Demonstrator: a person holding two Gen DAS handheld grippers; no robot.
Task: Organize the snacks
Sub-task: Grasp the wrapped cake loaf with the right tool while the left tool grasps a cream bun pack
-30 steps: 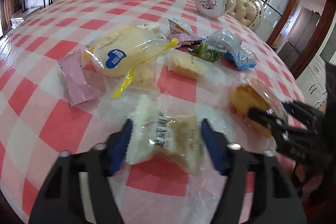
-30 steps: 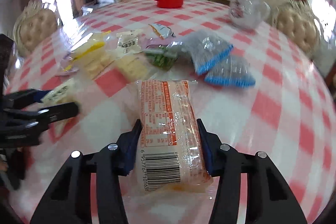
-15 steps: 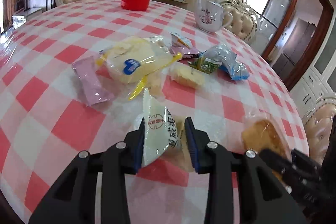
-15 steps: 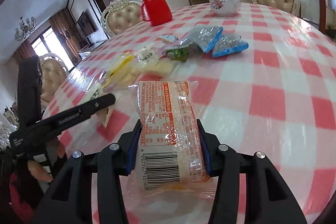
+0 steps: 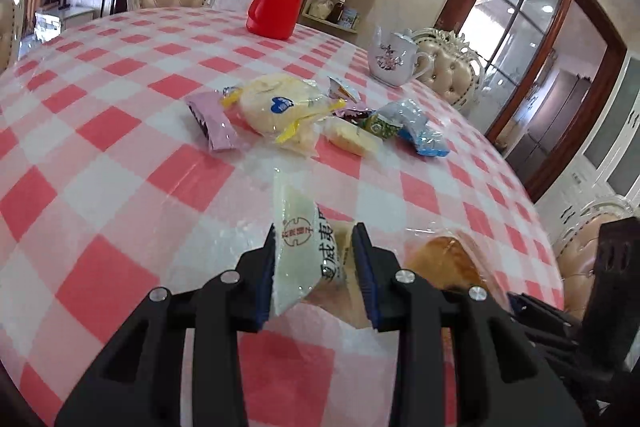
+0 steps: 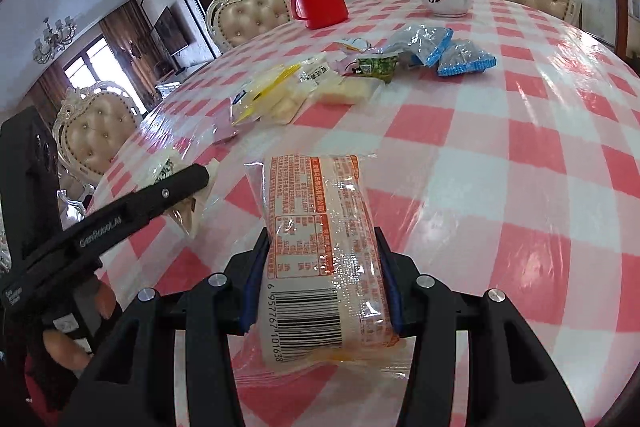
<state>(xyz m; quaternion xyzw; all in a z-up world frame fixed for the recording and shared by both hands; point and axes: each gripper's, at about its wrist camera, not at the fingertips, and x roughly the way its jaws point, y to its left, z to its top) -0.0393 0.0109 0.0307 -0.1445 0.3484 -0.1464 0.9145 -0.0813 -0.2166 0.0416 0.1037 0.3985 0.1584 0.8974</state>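
The left gripper (image 5: 316, 263) had clenched its fingers on a white cake packet (image 5: 298, 251), lifted above the checked counter (image 5: 120, 155). The right gripper (image 6: 320, 275) gripped an orange-printed bread packet (image 6: 320, 239), near the loose snack pile (image 6: 340, 75).

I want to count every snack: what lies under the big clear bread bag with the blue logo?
Under the bread bag a second clear pack of pale pieces pokes out on the checked tablecloth. The bag covers the rest of it.
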